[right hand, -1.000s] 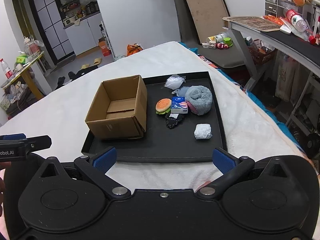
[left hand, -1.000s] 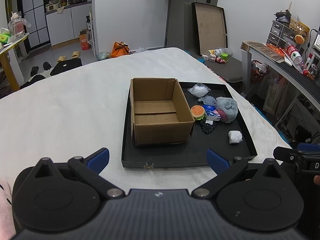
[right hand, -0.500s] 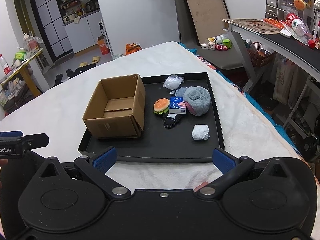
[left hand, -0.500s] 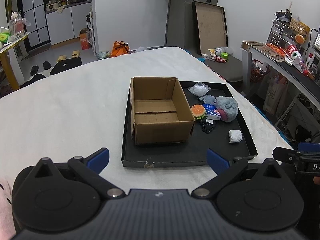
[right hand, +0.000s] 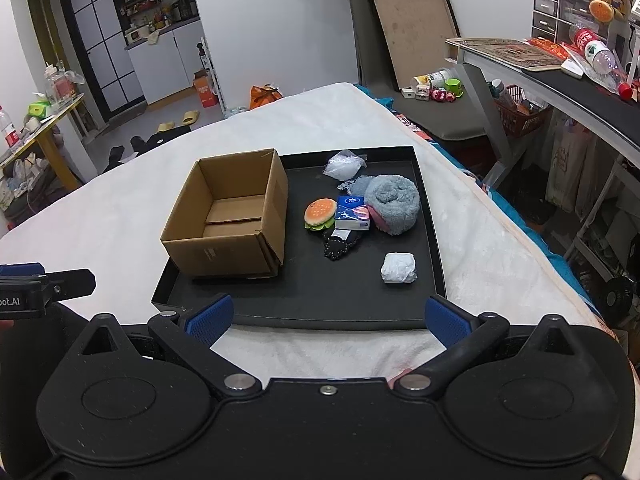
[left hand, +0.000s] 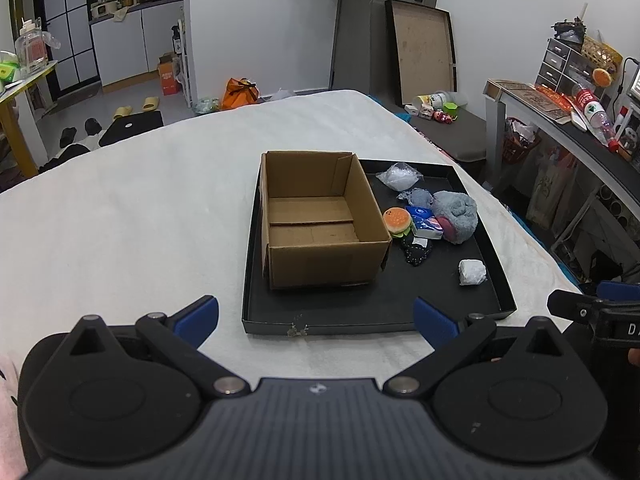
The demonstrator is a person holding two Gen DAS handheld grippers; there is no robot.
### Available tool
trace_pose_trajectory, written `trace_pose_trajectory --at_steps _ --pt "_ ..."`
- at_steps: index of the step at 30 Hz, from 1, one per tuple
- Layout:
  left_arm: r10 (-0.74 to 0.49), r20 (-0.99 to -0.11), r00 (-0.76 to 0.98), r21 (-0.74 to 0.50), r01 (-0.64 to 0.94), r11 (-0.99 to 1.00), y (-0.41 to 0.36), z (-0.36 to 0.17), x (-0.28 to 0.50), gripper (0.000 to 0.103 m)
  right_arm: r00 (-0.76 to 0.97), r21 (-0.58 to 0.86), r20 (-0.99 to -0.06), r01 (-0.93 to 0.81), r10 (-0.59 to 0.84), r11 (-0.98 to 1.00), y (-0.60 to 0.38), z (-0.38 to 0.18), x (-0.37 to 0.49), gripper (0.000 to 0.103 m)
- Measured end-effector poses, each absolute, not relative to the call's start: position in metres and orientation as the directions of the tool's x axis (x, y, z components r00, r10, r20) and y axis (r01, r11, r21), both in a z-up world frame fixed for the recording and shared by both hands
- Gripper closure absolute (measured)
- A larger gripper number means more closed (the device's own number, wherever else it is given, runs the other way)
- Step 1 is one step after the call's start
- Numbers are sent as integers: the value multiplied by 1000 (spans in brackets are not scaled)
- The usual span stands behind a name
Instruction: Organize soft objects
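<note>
An open empty cardboard box [left hand: 320, 220] [right hand: 232, 216] stands on the left of a black tray [left hand: 360, 308] [right hand: 320, 300]. Right of it lie a burger plush [left hand: 397, 221] [right hand: 320, 213], a blue tissue pack [left hand: 426, 222] [right hand: 352, 213], a grey fluffy roll [left hand: 456, 216] [right hand: 394, 202], a black pouch [left hand: 416, 249] [right hand: 340, 244], a white wad [left hand: 472, 272] [right hand: 398, 267] and a clear bag [left hand: 398, 176] [right hand: 344, 166]. My left gripper [left hand: 316, 316] and right gripper [right hand: 326, 316] are open and empty, before the tray's near edge.
The tray sits on a white blanket [left hand: 140, 208] over a bed. A cluttered desk [left hand: 568, 120] stands to the right, a framed board [left hand: 424, 52] leans on the far wall. Floor with slippers and bags lies beyond the bed.
Both views shifted slightly; the tray and box sit a little lower and closer in the right wrist view. Nothing on the tray moved. Both grippers stay open.
</note>
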State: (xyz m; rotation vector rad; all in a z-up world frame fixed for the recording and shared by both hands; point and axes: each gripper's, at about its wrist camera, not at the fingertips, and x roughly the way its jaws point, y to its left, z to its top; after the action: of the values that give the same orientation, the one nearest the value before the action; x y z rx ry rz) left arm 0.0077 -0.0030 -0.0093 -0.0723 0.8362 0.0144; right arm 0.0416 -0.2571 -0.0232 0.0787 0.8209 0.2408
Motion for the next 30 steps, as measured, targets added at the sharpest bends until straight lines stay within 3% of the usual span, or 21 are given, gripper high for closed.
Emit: trace_pose_trajectory --at_steps 30 --pt "50 -787 615 -59 -156 986 21 -41 78 1 603 187 -759 -158 245 969 -260 -55 119 0"
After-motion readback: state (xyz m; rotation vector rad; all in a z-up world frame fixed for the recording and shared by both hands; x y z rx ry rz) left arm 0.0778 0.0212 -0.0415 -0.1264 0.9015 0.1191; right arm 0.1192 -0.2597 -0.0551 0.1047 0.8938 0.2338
